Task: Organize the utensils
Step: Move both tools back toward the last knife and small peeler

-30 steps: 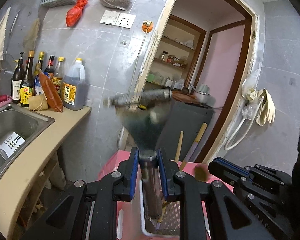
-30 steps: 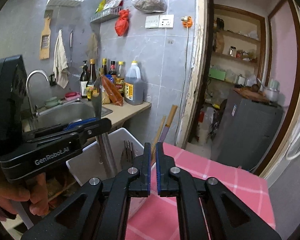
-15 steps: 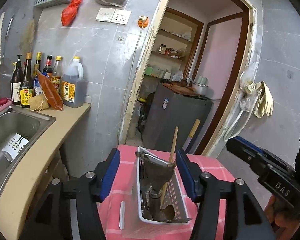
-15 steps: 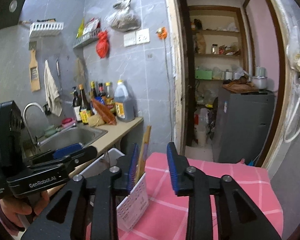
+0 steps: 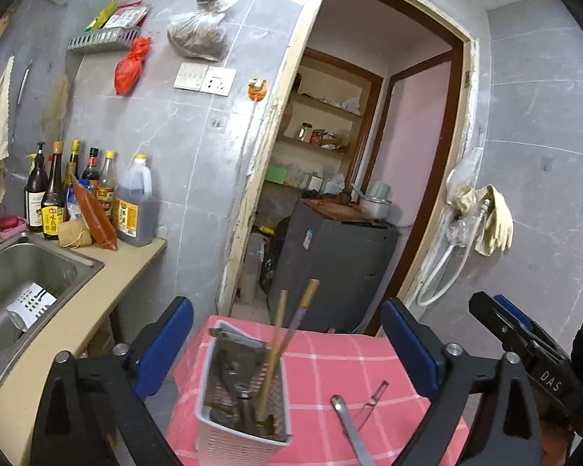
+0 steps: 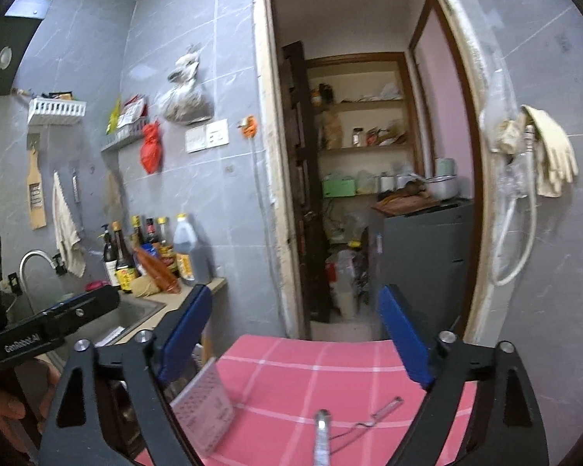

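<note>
A white perforated utensil basket (image 5: 239, 419) stands on the pink checked tablecloth (image 5: 330, 365). It holds a metal spatula (image 5: 237, 365), chopsticks (image 5: 280, 345) and other utensils. My left gripper (image 5: 287, 345) is open and empty, raised above and behind the basket. A metal utensil handle (image 5: 349, 427) and a thin wire utensil (image 5: 373, 398) lie on the cloth right of the basket. My right gripper (image 6: 295, 334) is open and empty above the cloth (image 6: 311, 372); the basket (image 6: 204, 407) sits at its lower left, the metal handle (image 6: 322, 440) and wire utensil (image 6: 377, 419) below it.
A counter with a steel sink (image 5: 15, 283) and several sauce bottles (image 5: 93, 198) runs along the left. A doorway (image 5: 342, 194) behind the table opens onto a grey cabinet (image 5: 330, 272) and shelves. Rubber gloves and a hose (image 5: 482, 213) hang on the right wall.
My left gripper let go of the spatula into the basket, opened wide and drew back upward. My right gripper went from shut to wide open and rose away from the basket.
</note>
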A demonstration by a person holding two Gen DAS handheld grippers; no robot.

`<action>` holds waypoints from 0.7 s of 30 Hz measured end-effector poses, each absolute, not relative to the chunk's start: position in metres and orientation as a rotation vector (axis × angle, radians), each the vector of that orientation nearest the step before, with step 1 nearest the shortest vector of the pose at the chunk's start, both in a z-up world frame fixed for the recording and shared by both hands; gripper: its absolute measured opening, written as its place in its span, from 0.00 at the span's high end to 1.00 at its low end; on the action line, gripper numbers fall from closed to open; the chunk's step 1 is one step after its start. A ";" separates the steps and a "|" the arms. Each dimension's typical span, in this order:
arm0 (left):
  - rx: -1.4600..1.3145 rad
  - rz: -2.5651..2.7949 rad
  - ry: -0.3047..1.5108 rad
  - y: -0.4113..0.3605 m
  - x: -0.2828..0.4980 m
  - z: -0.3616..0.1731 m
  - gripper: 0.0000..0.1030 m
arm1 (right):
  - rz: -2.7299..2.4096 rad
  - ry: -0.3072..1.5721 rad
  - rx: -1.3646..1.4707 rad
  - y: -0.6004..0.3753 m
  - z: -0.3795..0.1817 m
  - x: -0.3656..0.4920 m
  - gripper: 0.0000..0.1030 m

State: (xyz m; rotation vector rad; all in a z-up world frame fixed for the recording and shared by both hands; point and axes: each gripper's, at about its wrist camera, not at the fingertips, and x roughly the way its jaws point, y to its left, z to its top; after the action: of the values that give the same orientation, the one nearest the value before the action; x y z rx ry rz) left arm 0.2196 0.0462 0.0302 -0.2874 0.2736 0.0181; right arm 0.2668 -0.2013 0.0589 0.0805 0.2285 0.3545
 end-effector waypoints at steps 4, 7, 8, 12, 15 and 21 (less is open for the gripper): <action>-0.271 0.010 0.258 0.025 0.215 0.030 0.01 | 0.309 0.202 0.092 -0.229 0.058 0.256 0.04; -0.252 -0.004 0.255 0.008 0.212 0.028 0.01 | 0.280 0.185 0.090 -0.245 0.057 0.247 0.01; -0.248 -0.008 0.255 0.004 0.211 0.027 0.01 | 0.269 0.180 0.088 -0.251 0.056 0.245 0.01; -0.221 -0.024 0.251 -0.019 0.207 0.023 0.01 | 0.238 0.171 0.083 -0.270 0.053 0.236 0.01; -0.203 -0.028 0.248 -0.036 0.204 0.017 0.01 | 0.218 0.177 0.084 -0.286 0.049 0.233 0.01; -0.199 -0.031 0.280 -0.063 0.208 -0.001 0.01 | 0.179 0.206 0.089 -0.315 0.033 0.236 0.01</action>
State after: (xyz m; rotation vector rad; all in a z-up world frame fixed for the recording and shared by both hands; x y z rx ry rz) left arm 0.2083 -0.0634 -0.0007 -0.1987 0.2803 -0.0306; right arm 0.2358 -0.3147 0.0333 0.0886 0.2065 0.1791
